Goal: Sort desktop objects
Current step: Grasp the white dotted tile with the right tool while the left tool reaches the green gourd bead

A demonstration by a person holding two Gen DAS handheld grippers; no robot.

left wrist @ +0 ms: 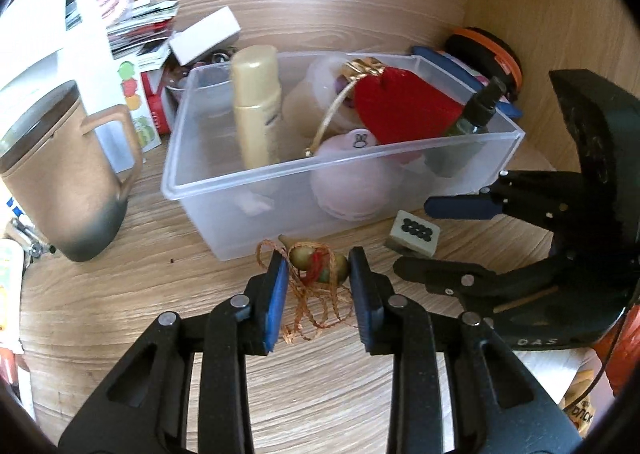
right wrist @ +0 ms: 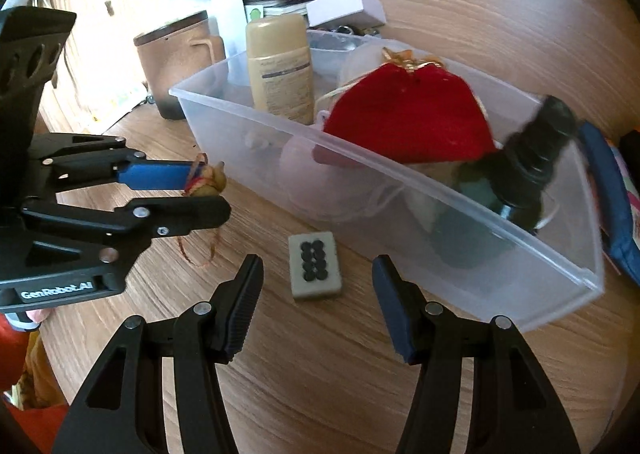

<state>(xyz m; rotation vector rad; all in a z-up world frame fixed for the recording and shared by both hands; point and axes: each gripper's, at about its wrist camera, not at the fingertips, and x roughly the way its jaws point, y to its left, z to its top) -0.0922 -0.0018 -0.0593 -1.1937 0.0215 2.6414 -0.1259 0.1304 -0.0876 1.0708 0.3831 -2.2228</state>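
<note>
I have the left gripper (left wrist: 319, 266) clamped on the gourd charm (left wrist: 318, 264) (cord trailing on the desk (left wrist: 320, 394)) beside the clear bin (left wrist: 280, 170); my right gripper (right wrist: 316, 286), jaws apart, straddles the mahjong tile (right wrist: 315, 265), lined up for pickup.

Wood-grain desk (left wrist: 328, 386), wooden side panel (left wrist: 516, 2)
</note>
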